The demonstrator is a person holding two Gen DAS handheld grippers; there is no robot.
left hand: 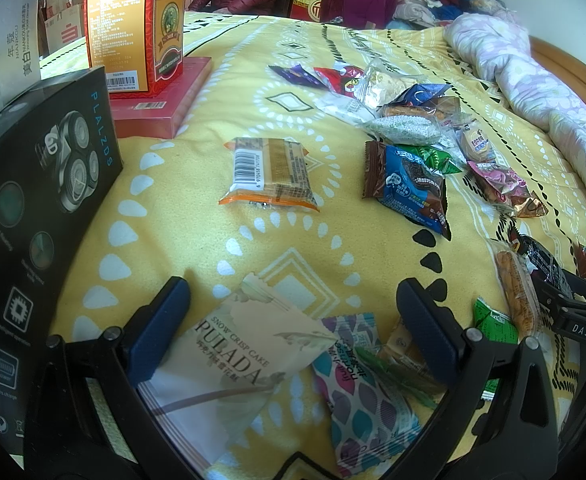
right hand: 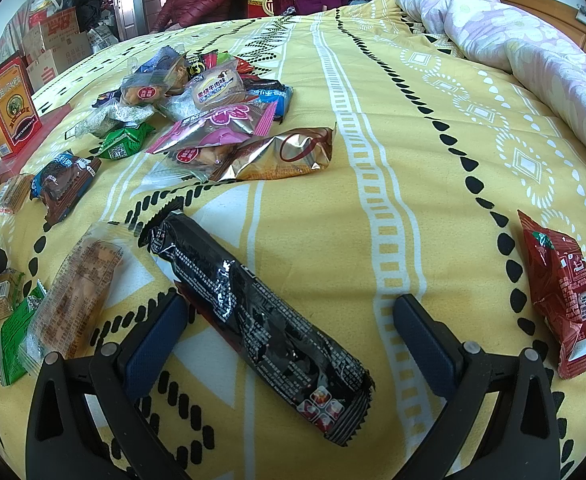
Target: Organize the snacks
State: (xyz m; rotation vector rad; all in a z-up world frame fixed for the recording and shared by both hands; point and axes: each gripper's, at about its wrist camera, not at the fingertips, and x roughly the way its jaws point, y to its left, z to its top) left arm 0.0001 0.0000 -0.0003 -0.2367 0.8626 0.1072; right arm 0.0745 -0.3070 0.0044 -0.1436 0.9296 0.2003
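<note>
Many wrapped snacks lie on a yellow patterned bedspread (left hand: 197, 216). My left gripper (left hand: 293, 300) is open, low over a white PULADA snow crisp cake pack (left hand: 229, 368) and a leaf-patterned pack (left hand: 365, 392) lying between its fingers. An orange cracker pack (left hand: 271, 176) lies ahead, and a blue and brown cookie pack (left hand: 409, 184) to its right. My right gripper (right hand: 289, 312) is open, with a long black pack (right hand: 261, 312) lying diagonally between its fingers. A red pack (right hand: 561, 292) lies to its right. A pile of mixed snacks (right hand: 213, 120) sits at the far left.
A black shaver box (left hand: 33, 216) stands close on the left, with a red and gold box (left hand: 137, 24) on a flat red box (left hand: 161, 104) behind it. A rolled floral quilt (right hand: 513, 40) lies along the right side. People sit behind the bed. The right gripper (left hand: 573, 316) shows at the left view's right edge.
</note>
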